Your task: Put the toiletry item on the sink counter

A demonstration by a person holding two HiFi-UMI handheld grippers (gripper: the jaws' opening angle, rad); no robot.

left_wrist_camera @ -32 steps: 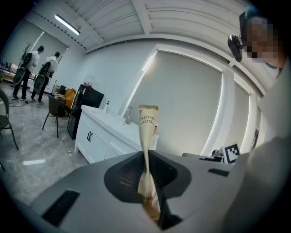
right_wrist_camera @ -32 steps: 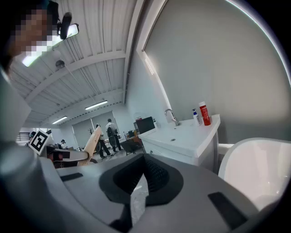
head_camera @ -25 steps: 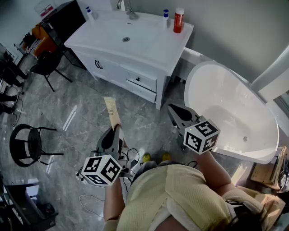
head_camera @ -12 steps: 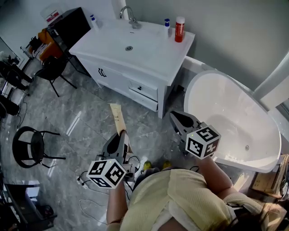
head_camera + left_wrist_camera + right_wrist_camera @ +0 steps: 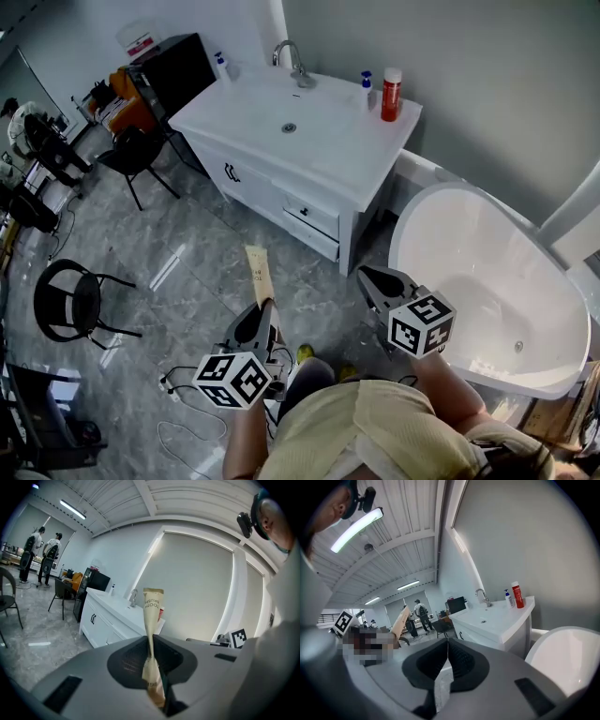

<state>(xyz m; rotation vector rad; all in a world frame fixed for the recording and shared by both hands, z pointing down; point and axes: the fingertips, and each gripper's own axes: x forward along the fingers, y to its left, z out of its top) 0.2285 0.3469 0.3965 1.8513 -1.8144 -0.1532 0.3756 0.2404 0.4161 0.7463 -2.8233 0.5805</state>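
Note:
A tan paper toothbrush packet (image 5: pixel 258 268) sticks up and forward out of my left gripper (image 5: pixel 263 312), which is shut on its lower end. In the left gripper view the packet (image 5: pixel 152 616) stands upright between the closed jaws of the left gripper (image 5: pixel 151 645). The white sink counter (image 5: pixel 330 142) lies ahead across the floor, well beyond both grippers. My right gripper (image 5: pixel 374 279) is held to the right at the same height, shut, with nothing between its jaws (image 5: pixel 447 654). The right gripper view shows the counter (image 5: pixel 493 618) too.
On the counter's back edge stand a red bottle (image 5: pixel 391 82), a small blue-capped bottle (image 5: pixel 366 91) and a faucet (image 5: pixel 293 62). A white bathtub (image 5: pixel 487 272) is to the right. Black chairs (image 5: pixel 71 302) (image 5: pixel 137 154) and floor cables (image 5: pixel 178 412) are to the left.
The vanity and tub have slid lower and rightward in the head view as the view shifted. Both grippers keep their pose, and the left one still holds the packet.

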